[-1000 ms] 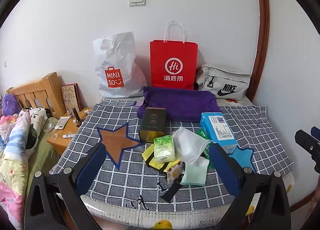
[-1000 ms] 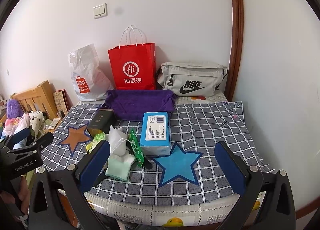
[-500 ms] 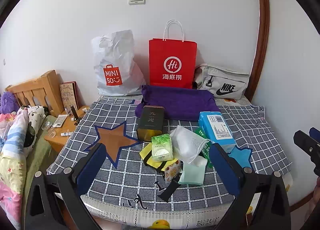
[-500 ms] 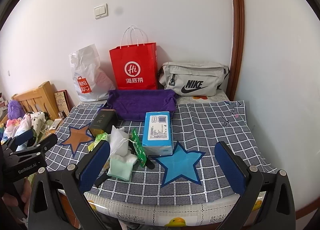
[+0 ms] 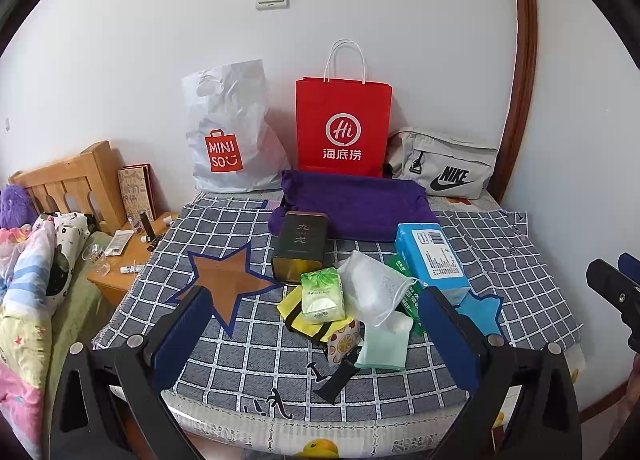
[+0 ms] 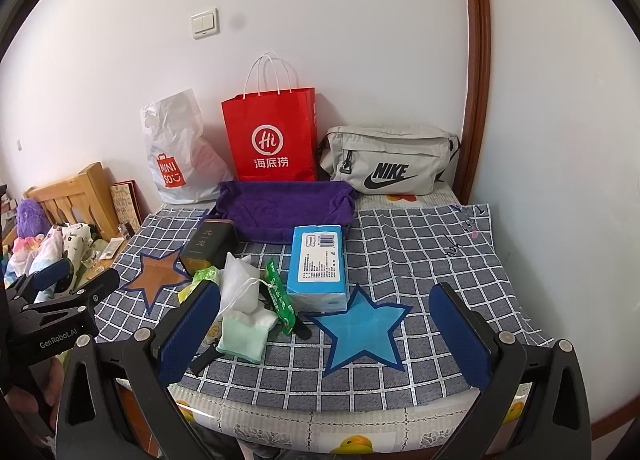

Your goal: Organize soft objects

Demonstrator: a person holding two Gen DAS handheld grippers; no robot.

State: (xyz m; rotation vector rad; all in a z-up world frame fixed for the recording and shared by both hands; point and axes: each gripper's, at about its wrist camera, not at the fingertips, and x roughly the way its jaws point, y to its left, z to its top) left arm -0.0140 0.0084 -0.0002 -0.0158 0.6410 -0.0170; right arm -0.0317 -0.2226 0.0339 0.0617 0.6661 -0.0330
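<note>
We've got both tools spread wide and empty: left gripper [image 5: 312, 344] and right gripper [image 6: 334, 332] hang off the near edge of the grey checked cloth [image 6: 432, 260], likely sizing up a first pick. Soft stuff sits in 1 heap mid-cloth: white drawstring pouch [image 5: 374, 290] lying over mint-green folded cloth [image 5: 384, 346], green tissue pack [image 5: 322, 294] beside. Open purple fabric bin [image 6: 286, 209] behind looks like the drop spot.

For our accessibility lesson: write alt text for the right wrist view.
An open right gripper hovers over a checked cloth holding a blue tissue pack, white mask and small clutter; a purple towel and bags line the wall.
</note>
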